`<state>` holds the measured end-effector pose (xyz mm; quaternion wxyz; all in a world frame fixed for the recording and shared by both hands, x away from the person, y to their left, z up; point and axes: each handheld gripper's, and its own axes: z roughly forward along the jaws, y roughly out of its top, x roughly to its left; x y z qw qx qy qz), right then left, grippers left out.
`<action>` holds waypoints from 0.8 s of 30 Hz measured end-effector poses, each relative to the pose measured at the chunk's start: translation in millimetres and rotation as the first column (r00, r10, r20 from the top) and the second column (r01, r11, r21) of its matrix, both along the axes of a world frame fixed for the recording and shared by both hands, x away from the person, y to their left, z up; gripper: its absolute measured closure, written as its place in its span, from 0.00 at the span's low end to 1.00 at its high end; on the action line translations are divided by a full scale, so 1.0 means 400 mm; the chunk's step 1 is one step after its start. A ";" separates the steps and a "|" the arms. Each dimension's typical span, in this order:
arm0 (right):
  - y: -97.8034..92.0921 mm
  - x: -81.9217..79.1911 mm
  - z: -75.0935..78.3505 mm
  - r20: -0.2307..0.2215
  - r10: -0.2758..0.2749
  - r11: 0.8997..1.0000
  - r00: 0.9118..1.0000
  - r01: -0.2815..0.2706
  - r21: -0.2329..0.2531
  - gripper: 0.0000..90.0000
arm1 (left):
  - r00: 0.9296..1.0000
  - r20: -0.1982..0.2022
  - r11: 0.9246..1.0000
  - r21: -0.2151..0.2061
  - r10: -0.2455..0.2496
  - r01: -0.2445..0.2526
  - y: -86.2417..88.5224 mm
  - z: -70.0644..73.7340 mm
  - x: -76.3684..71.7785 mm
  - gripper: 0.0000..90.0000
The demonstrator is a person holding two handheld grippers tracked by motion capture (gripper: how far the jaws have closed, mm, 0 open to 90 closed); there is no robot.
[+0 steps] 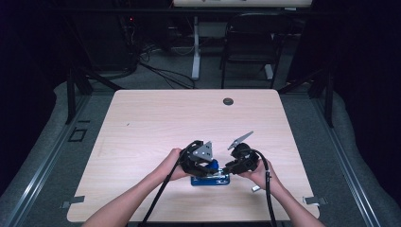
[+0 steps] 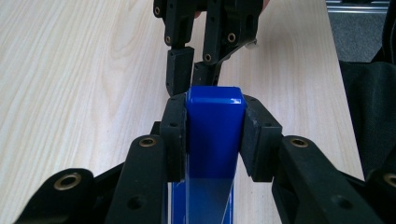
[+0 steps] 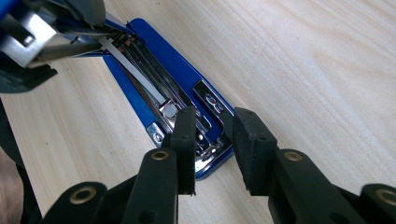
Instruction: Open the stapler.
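Two tongs (image 3: 212,140) astride the stapler's (image 3: 187,79) opened metal channel.

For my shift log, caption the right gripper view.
Right gripper open over the front of the opened blue stapler on the wooden table.

No legible txt, labels or nos. anywhere.

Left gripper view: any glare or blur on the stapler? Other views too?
Left gripper view: soft glare along the top edge of the blue stapler lid, near jaws slightly soft. Right gripper view: bright reflections on the metal staple channel, lifted arm at upper left blurred. High view: table evenly lit, surroundings dark, stapler small.
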<state>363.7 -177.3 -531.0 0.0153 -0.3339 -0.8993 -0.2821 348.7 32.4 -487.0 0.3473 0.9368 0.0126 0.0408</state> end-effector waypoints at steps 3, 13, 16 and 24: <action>0.000 0.000 0.000 -0.001 0.002 1.000 1.000 -0.002 0.000 0.79 | 1.000 -0.002 1.000 0.001 0.000 0.000 0.007 0.004 0.000 0.73; 0.001 0.001 0.000 0.000 0.000 1.000 1.000 0.000 0.002 0.79 | 1.000 -0.004 1.000 -0.005 0.007 -0.007 0.039 0.016 0.000 0.74; 0.002 -0.001 0.000 -0.001 -0.002 1.000 1.000 0.002 0.005 0.80 | 1.000 -0.004 1.000 0.001 0.008 -0.008 0.044 0.019 -0.003 0.74; 0.002 -0.002 0.001 -0.002 -0.007 1.000 1.000 0.007 0.011 0.80 | 1.000 -0.007 1.000 -0.002 0.019 -0.019 0.062 0.024 -0.003 0.74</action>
